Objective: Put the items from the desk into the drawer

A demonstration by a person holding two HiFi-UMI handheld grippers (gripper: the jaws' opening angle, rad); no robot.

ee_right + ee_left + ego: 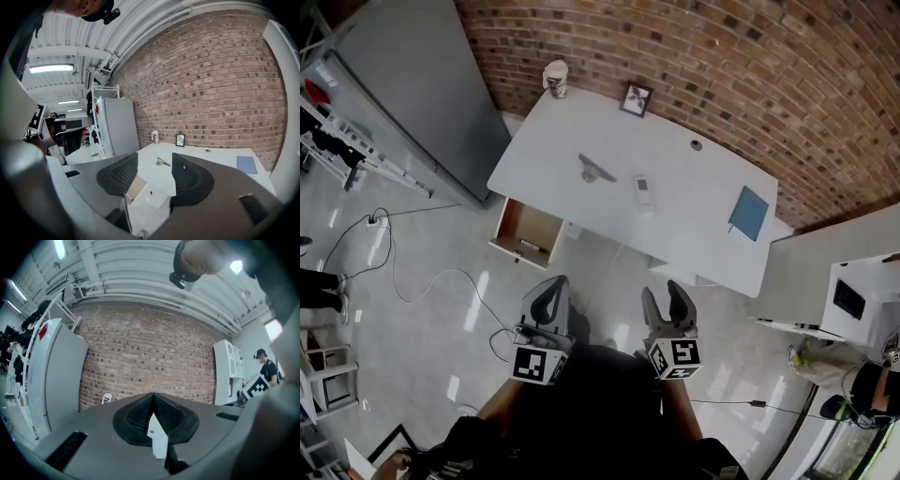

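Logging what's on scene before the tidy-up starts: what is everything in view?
desk: one, white, against the brick wall
drawer: one, wood-coloured inside, open, under the desk's left end
cup: one, white with a pattern, far left corner of the desk
picture frame: one, dark, far edge of the desk
grey tool: one, metallic, mid-desk
remote-like slab: one, white, right of the tool
notebook: one, blue, desk's right end
left gripper: one, grey, jaws together, empty
right gripper: one, grey, jaws apart, empty
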